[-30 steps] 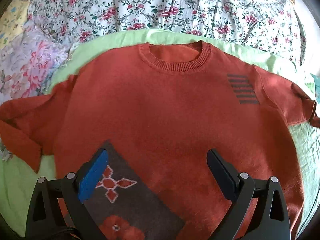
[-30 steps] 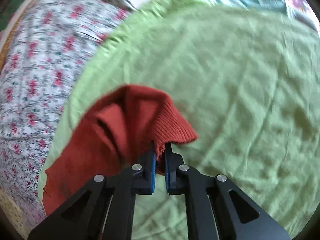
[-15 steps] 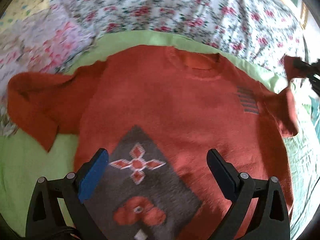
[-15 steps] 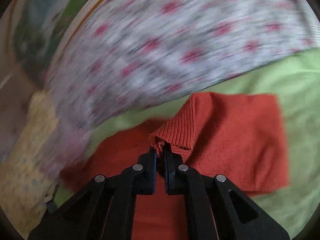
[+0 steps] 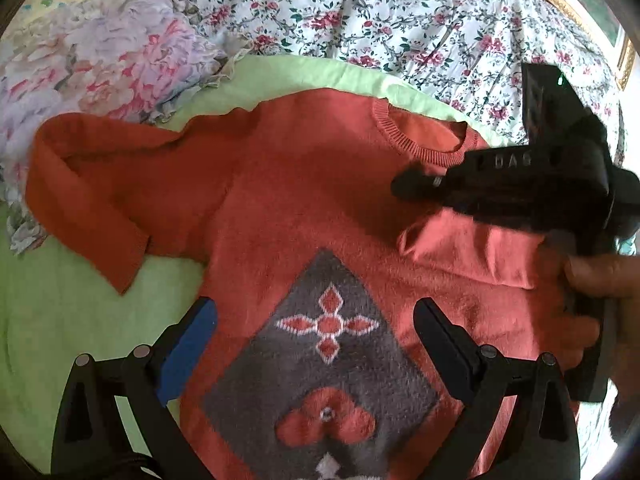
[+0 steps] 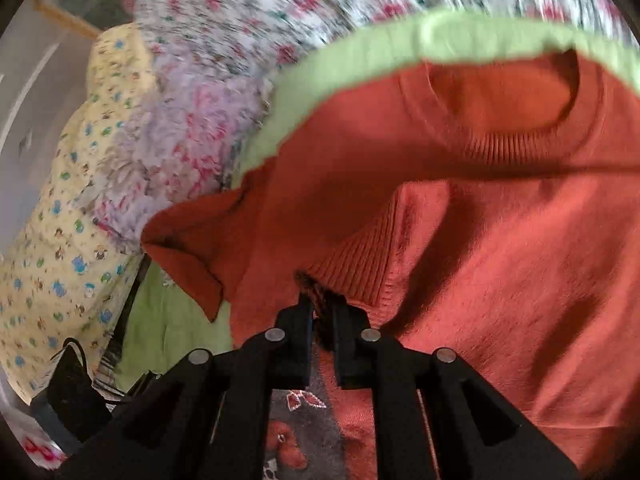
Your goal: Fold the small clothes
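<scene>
An orange knit sweater [image 5: 304, 200] with a grey patterned diamond [image 5: 320, 380] lies flat on a green sheet [image 5: 60, 320]. My left gripper [image 5: 316, 344] is open and empty, hovering over the sweater's lower front. My right gripper [image 6: 322, 312] is shut on the ribbed cuff [image 6: 360, 264] of the sweater's right sleeve [image 5: 468, 252], which is folded across the chest. The right gripper also shows in the left wrist view [image 5: 500, 184], held by a hand [image 5: 600, 276]. The left sleeve [image 5: 84, 200] lies spread out to the left. The neckline [image 6: 500, 96] is at the far side.
A floral bedspread [image 5: 400, 20] lies beyond the green sheet. A purple floral cloth [image 5: 100, 60] and a yellow printed cloth [image 6: 68, 220] lie at the left. The green sheet's far edge [image 6: 440, 40] runs just behind the neckline.
My right gripper has carried the right sleeve cuff inward over the sweater's chest. My left gripper stays open and has shifted a little; more of the grey diamond shows.
</scene>
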`<control>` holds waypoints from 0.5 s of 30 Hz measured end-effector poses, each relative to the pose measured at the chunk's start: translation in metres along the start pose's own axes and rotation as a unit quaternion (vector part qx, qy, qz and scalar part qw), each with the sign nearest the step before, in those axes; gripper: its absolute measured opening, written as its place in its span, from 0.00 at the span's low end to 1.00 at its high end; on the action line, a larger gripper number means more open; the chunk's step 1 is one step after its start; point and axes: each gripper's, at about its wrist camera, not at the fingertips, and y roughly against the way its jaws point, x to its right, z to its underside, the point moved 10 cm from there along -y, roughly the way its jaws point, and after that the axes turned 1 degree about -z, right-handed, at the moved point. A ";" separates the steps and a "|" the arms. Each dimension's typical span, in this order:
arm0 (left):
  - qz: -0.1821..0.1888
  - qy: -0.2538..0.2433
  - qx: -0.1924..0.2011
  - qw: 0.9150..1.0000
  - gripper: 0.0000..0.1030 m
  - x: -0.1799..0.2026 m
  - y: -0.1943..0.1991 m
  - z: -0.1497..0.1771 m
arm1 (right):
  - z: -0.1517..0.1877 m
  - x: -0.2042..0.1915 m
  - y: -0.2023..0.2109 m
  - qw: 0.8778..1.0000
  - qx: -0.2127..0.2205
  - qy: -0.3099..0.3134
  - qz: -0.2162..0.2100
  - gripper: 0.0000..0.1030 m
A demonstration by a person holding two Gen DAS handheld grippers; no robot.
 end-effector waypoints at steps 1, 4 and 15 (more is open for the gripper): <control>0.002 -0.001 -0.004 1.000 0.96 0.001 -0.005 -0.003 | 0.003 0.007 -0.003 1.000 -0.010 -0.014 -0.001 0.19; 0.013 -0.002 -0.020 1.000 0.96 0.007 -0.025 -0.014 | 0.002 0.005 0.006 0.999 0.001 -0.038 -0.013 0.47; 0.040 0.055 -0.089 0.994 0.96 0.020 -0.115 -0.049 | 0.032 0.075 0.138 0.985 0.119 -0.121 0.024 0.51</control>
